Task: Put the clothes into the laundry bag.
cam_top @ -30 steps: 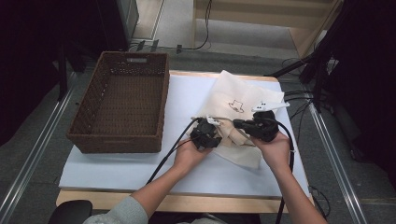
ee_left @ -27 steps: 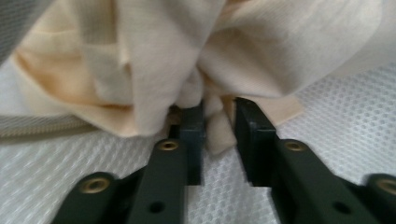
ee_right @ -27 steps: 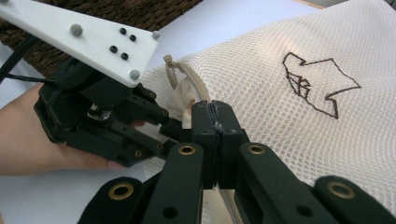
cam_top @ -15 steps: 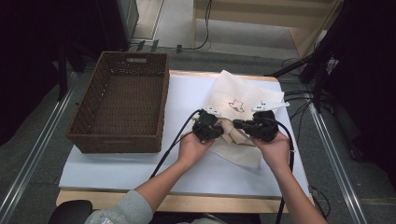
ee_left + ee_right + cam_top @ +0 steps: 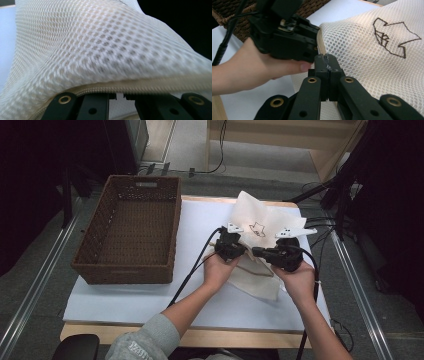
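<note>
A cream mesh bag [image 5: 260, 222] with a brown stitched figure [image 5: 257, 229] lies on the white mat at centre right. My left gripper [image 5: 244, 250] is shut on its zipper edge; in the left gripper view the mesh [image 5: 100, 45] arches over the closed jaws of that gripper [image 5: 120, 96]. My right gripper [image 5: 255, 251] faces it from the right, almost tip to tip. In the right gripper view the right gripper [image 5: 327, 61] is pressed shut at the bag's [image 5: 367, 50] edge, with the left gripper [image 5: 315, 50] and its hand just beyond.
A brown wicker basket [image 5: 172, 230] stands to the left of the bag on the white mat [image 5: 125, 295]. Black cables trail from both grippers toward the table's front. Metal rails run along both sides of the table.
My left gripper has moved away from the person and slightly right, up to the bag's edge beside the right gripper, and that edge is lifted. The right gripper has stayed put.
</note>
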